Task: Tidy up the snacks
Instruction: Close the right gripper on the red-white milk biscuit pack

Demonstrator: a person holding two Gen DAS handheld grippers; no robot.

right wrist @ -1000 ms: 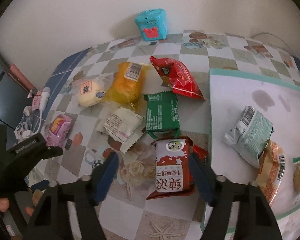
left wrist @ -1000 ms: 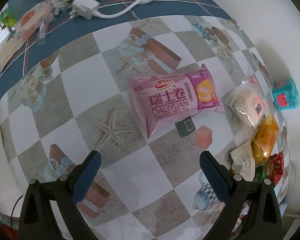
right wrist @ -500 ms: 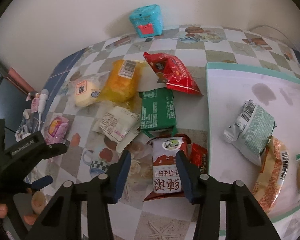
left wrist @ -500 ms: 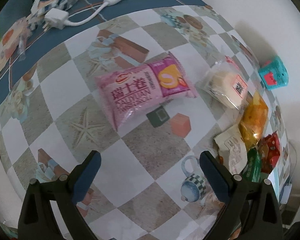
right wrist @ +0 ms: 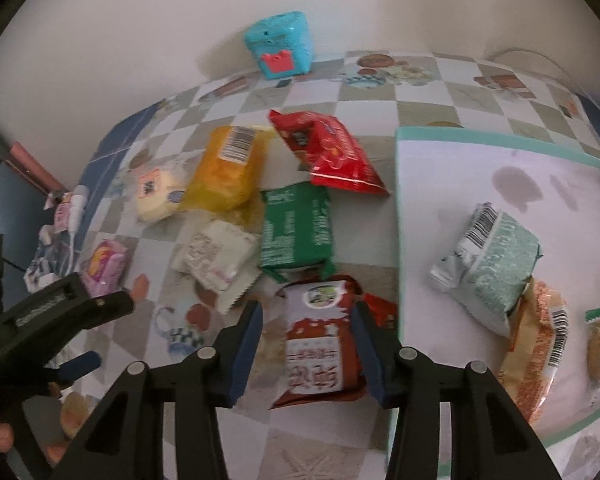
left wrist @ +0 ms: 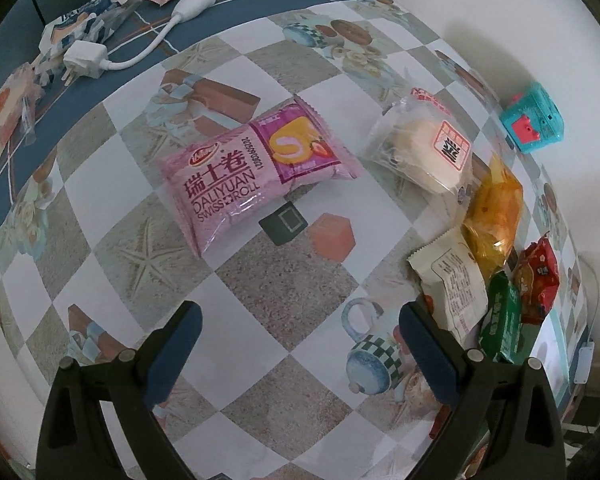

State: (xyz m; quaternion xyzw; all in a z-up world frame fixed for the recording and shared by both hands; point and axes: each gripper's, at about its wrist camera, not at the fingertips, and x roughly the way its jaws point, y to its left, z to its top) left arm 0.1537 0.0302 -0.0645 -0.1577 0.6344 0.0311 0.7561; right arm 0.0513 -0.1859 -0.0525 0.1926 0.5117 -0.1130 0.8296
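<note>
Left wrist view: left gripper jaws wide apart, nothing between; pink Swiss roll pack at 12 o'clock on checkered tablecloth.
Right wrist view: right gripper jaws pressed against red-and-white snack pack; tray at 2 o'clock.

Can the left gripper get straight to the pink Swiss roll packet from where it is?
Probably yes: the left gripper is open, and only bare tablecloth lies between its jaws and the pink Swiss roll packet, which lies apart from the other snacks.
</note>
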